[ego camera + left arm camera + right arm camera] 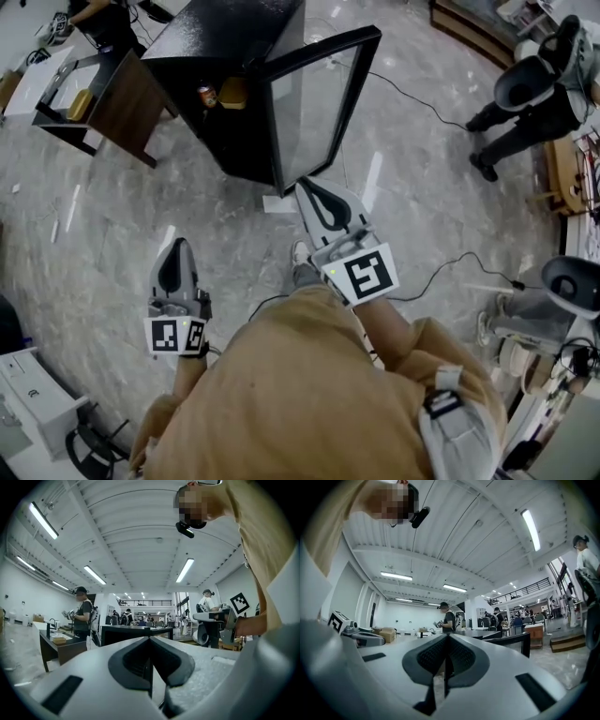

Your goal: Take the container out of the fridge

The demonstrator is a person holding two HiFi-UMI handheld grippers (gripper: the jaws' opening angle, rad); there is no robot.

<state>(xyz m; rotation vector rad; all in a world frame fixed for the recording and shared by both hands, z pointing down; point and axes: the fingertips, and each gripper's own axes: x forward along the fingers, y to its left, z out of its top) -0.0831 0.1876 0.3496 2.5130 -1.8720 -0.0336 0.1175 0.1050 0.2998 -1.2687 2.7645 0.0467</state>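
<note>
The fridge (234,37) is standing with its glass door (319,103) swung open, and the container (232,92), a small yellowish thing, is sitting on a shelf inside, just beside a can (204,94). The left gripper (176,258) and right gripper (314,197) are both hanging short of the fridge with jaws pressed together, nothing between them. The container is probably light and stiff, perhaps smooth-walled. Gripping it across its sides, clear of the can, looks safest.
</note>
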